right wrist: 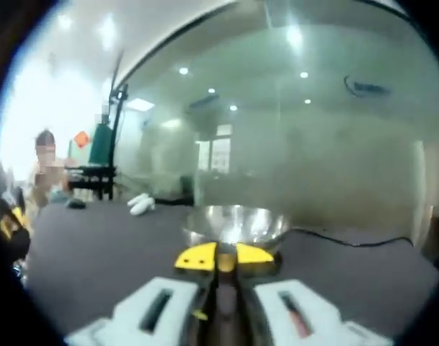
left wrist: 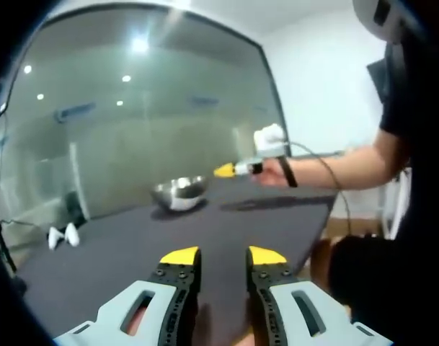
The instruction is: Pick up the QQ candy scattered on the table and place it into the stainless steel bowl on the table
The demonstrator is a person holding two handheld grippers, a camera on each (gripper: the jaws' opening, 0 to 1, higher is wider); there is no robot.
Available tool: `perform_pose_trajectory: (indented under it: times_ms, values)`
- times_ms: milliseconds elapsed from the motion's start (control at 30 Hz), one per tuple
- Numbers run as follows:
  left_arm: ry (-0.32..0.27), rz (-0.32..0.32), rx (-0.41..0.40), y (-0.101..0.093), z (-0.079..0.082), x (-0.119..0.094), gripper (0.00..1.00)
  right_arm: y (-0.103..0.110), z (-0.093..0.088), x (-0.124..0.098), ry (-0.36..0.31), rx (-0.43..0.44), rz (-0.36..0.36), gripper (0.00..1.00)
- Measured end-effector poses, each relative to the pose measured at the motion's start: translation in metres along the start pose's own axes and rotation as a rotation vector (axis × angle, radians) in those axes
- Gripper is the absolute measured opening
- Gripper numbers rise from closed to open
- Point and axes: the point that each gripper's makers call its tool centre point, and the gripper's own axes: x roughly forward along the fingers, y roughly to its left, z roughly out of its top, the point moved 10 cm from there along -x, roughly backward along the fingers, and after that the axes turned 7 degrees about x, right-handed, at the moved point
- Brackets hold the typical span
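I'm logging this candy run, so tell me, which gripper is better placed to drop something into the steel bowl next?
Right. The right gripper is nearly shut, apparently on something small, directly before the stainless steel bowl. The left gripper is open and empty, farther back across the table.

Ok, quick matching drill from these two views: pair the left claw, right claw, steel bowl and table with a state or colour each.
Things:
1. left claw
2. right claw
3. stainless steel bowl
4. table

States:
A. shiny silver, sitting on the table
B. dark grey surface
C. tips apart, nothing between them
D. tips together, just in front of the bowl

Pairs: 1-C, 2-D, 3-A, 4-B
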Motion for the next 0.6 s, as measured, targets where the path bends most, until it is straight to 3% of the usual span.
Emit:
perform_pose_trajectory:
  times_ms: [267, 367, 433, 600]
  values:
    - [-0.006, 0.004, 0.006, -0.003, 0.002, -0.002, 0.27, -0.004, 0.031, 0.057, 0.023, -0.041, 0.054, 0.10]
    - [0.003, 0.006, 0.006, -0.004, 0.001, -0.004, 0.27, -0.006, 0.032, 0.081, 0.052, -0.061, 0.062, 0.10]
    - [0.006, 0.010, 0.008, -0.005, 0.002, -0.007, 0.27, -0.013, 0.030, 0.099, 0.081, -0.119, 0.056, 0.10]
    - [0.004, 0.063, 0.042, 0.000, 0.007, -0.015, 0.27, -0.018, 0.021, 0.118, 0.098, -0.071, 0.059, 0.10]
